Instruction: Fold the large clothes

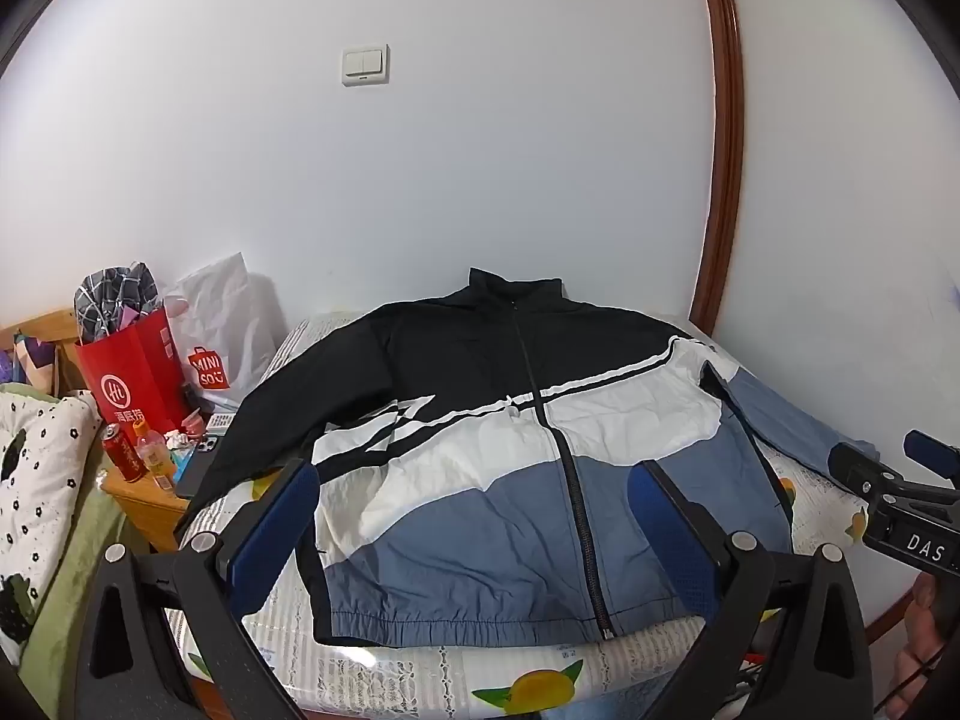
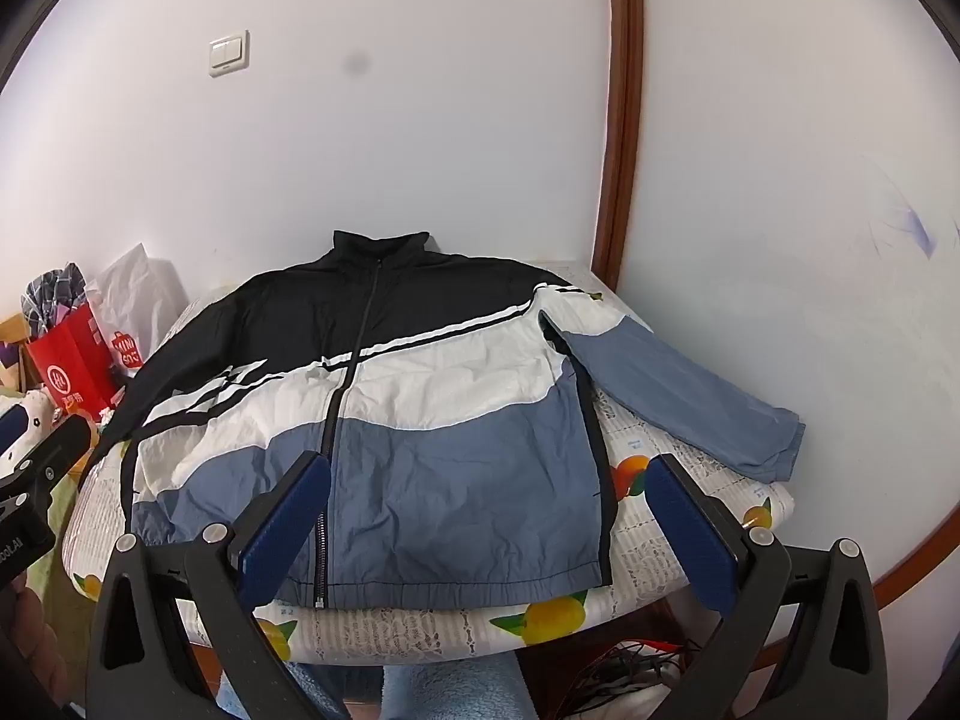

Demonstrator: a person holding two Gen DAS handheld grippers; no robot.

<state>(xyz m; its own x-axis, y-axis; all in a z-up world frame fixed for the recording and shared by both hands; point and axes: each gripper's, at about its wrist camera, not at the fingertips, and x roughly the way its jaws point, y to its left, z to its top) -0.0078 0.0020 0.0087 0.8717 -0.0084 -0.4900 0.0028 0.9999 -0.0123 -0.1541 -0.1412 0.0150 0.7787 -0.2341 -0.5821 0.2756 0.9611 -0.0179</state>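
The jacket (image 2: 372,420) lies flat and zipped on the bed (image 2: 636,558), collar at twelve o'clock, hem at six, sleeves spread; no fold is made yet, so the whole job looks ahead; the left hand-held gripper (image 1: 474,531) and the right hand-held gripper (image 2: 489,525) hover above the hem, jaws wide, empty; walls crowd twelve and three o'clock; a cluttered nightstand (image 1: 150,501) sits at nine.

White wall (image 1: 480,150), light switch (image 1: 365,65), brown door frame (image 1: 723,138), wooden nightstand (image 1: 150,501), evenly lit.
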